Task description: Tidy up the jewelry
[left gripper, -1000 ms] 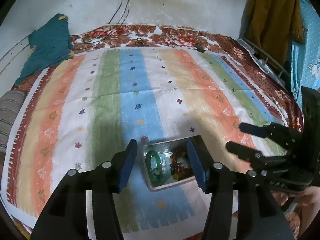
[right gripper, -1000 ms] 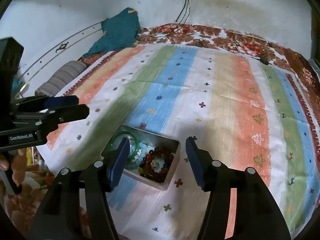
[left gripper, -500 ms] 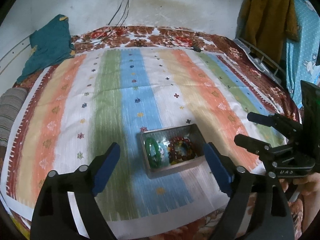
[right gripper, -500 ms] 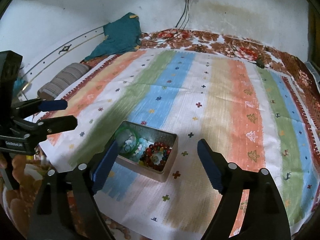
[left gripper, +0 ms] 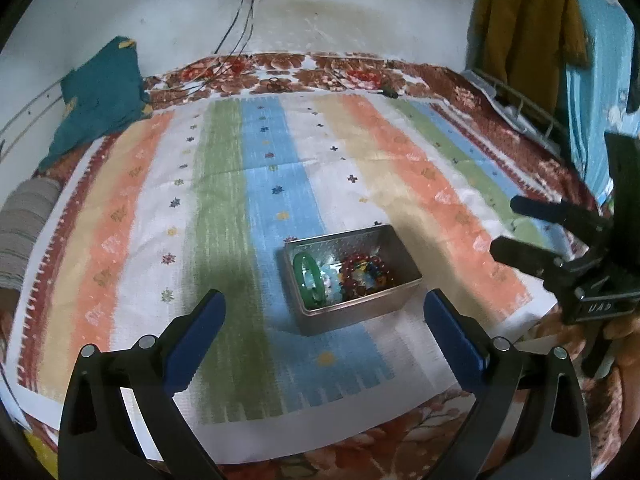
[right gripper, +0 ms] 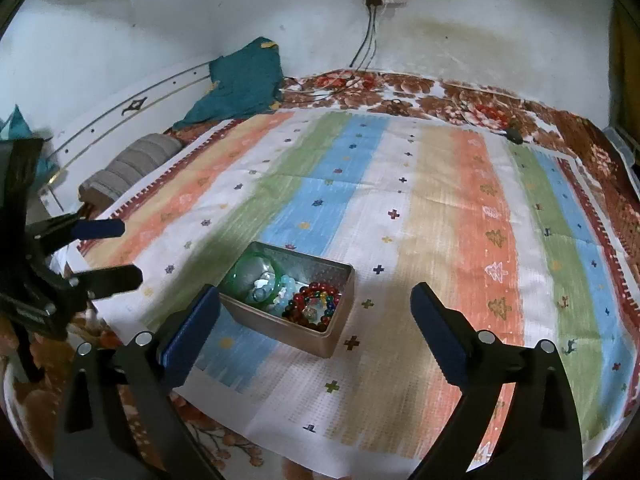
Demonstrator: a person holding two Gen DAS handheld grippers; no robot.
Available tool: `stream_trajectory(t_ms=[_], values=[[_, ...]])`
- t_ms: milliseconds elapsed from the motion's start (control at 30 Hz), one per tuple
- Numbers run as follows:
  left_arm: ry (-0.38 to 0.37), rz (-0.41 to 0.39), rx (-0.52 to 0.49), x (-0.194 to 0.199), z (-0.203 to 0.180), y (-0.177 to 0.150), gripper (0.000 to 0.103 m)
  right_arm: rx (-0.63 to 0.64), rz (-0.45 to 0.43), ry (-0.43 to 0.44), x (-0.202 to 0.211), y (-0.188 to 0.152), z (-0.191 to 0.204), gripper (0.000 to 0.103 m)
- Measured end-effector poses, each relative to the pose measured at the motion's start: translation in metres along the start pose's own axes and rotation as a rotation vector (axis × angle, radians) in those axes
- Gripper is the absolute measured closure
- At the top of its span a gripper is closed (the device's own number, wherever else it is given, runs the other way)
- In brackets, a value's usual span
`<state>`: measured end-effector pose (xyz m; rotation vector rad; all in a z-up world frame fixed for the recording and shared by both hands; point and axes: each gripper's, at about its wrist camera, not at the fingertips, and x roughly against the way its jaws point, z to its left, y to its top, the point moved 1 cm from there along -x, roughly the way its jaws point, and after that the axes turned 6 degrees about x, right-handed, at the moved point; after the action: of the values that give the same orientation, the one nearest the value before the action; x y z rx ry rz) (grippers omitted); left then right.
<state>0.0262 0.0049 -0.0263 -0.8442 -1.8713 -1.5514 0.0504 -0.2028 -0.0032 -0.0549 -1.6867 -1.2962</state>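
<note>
A metal tin [left gripper: 360,316] [right gripper: 296,334] stands on the striped cloth near its front edge. In it lie a green bangle [left gripper: 306,276] [right gripper: 240,276], pale blue beads [left gripper: 330,278] [right gripper: 286,284] and a dark red bead bracelet [left gripper: 362,270] [right gripper: 316,300]. My left gripper [left gripper: 324,322] is open and empty, held back from the tin; it also shows in the right wrist view [right gripper: 116,252]. My right gripper [right gripper: 314,320] is open and empty, also back from the tin; it shows at the right in the left wrist view [left gripper: 516,228].
The striped cloth [left gripper: 280,168] covers a floral bedspread [left gripper: 320,72]. A teal cloth [left gripper: 100,96] and a grey rolled pillow [right gripper: 132,164] lie at the left. Cables [left gripper: 240,28] hang from a wall socket. Clothes [left gripper: 528,28] hang at the right.
Both grippers have opened wider and pulled back and up from the tin. The tin and the jewelry in it have not moved.
</note>
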Motion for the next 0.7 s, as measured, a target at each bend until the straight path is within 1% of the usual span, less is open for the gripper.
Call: stream_trajectory(t_ms=[133, 367, 533, 700], values=[[0.016, -0.004, -0.017, 0.001, -0.003, -0.002, 0.006, 0.017, 0.010, 0.002, -0.001, -0.001, 0.004, 0.006], [0.032, -0.021, 0.003, 0.006, 0.001, -0.003, 0.006, 0.022, 0.015, 0.011, -0.001, -0.003, 0.005, 0.006], [0.080, -0.026, 0.002, 0.007, -0.001, -0.005, 0.006, 0.012, -0.005, 0.003, 0.004, -0.003, 0.004, 0.006], [0.054, -0.032, 0.001, 0.010, 0.000, -0.005, 0.006, 0.010, -0.012, 0.006, 0.006, -0.004, 0.004, 0.006]])
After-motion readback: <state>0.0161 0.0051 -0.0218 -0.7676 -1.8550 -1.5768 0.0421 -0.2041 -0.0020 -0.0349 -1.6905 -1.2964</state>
